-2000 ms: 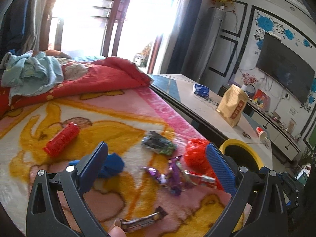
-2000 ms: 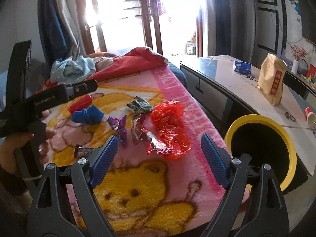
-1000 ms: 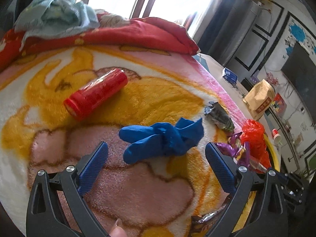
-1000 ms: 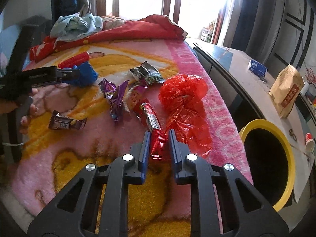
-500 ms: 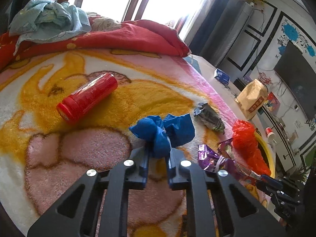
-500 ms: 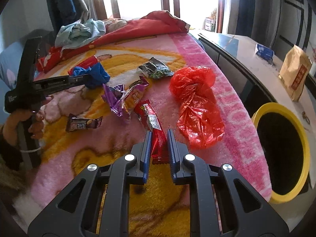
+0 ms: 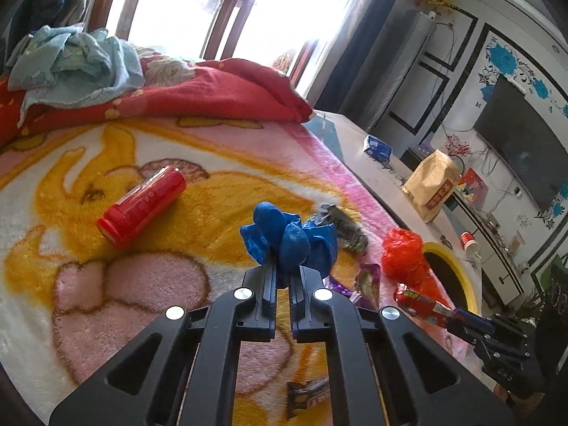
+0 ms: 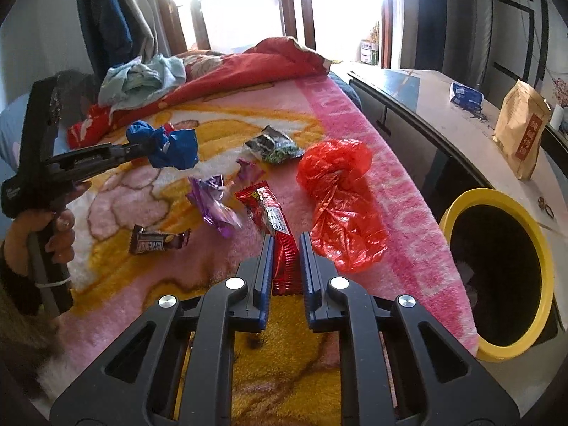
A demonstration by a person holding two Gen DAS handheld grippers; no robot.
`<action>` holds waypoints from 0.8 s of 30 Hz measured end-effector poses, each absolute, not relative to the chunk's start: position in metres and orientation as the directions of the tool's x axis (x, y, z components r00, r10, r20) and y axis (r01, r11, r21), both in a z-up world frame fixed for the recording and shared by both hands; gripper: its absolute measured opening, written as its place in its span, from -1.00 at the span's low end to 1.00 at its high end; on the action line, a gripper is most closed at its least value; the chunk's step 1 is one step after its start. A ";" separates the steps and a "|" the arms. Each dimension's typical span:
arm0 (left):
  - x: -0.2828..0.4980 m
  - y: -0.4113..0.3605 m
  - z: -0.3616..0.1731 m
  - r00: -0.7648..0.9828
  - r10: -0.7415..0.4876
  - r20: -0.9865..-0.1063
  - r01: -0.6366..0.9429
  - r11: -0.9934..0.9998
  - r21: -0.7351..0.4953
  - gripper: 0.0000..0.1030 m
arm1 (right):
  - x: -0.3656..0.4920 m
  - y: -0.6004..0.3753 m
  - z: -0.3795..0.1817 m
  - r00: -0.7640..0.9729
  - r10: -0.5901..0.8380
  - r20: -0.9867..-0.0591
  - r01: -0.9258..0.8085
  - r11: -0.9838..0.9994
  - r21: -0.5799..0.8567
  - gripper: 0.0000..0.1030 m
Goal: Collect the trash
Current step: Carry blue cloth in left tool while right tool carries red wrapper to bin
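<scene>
With the blue glove (image 7: 289,245) pinched only at a fold by the left tool (image 7: 282,284) and the red wrapper (image 8: 275,238) gripped at its end by the right tool (image 8: 285,266), either could be shaken loose and dropped short of the yellow-rimmed bin (image 8: 532,248) past the bed's right edge.

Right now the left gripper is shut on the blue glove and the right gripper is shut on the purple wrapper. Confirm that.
One part is wrong. The left gripper is indeed shut on the crumpled blue glove, but the right gripper is shut on the red snack wrapper, not the purple wrapper, which lies loose on the blanket. The right wrist view shows it.
</scene>
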State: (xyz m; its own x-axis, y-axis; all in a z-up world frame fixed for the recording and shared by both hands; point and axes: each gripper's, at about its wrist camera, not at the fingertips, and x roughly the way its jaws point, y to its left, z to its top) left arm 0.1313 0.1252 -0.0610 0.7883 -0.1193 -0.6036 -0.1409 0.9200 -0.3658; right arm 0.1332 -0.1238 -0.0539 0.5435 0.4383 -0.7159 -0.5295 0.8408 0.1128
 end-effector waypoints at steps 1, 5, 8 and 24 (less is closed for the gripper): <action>0.131 0.124 -0.059 0.791 -0.122 -0.600 -0.136 0.920 -0.366 -0.89 | 0.133 -0.125 -0.052 0.546 0.440 -0.713 -0.527 0.842 0.115 -0.81; 0.127 0.117 -0.050 0.799 -0.136 -0.585 -0.111 0.924 -0.366 -0.89 | 0.135 -0.130 -0.048 0.553 0.444 -0.705 -0.521 0.845 0.123 -0.81; 0.126 0.113 -0.046 0.803 -0.144 -0.579 -0.096 0.926 -0.364 -0.90 | 0.135 -0.133 -0.047 0.553 0.447 -0.703 -0.519 0.845 0.128 -0.81; 0.124 0.077 -0.026 0.812 -0.204 -0.547 -0.002 0.936 -0.352 -0.90 | 0.137 -0.153 -0.027 0.599 0.452 -0.661 -0.491 0.859 0.143 -0.81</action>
State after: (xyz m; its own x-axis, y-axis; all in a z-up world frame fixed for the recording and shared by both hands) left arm 0.1242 0.0769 -0.0264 0.8116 -0.2040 -0.5474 -0.0023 0.9359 -0.3522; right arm 0.1370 -0.1525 -0.0272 0.5986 0.4524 -0.6610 -0.4912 0.8592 0.1432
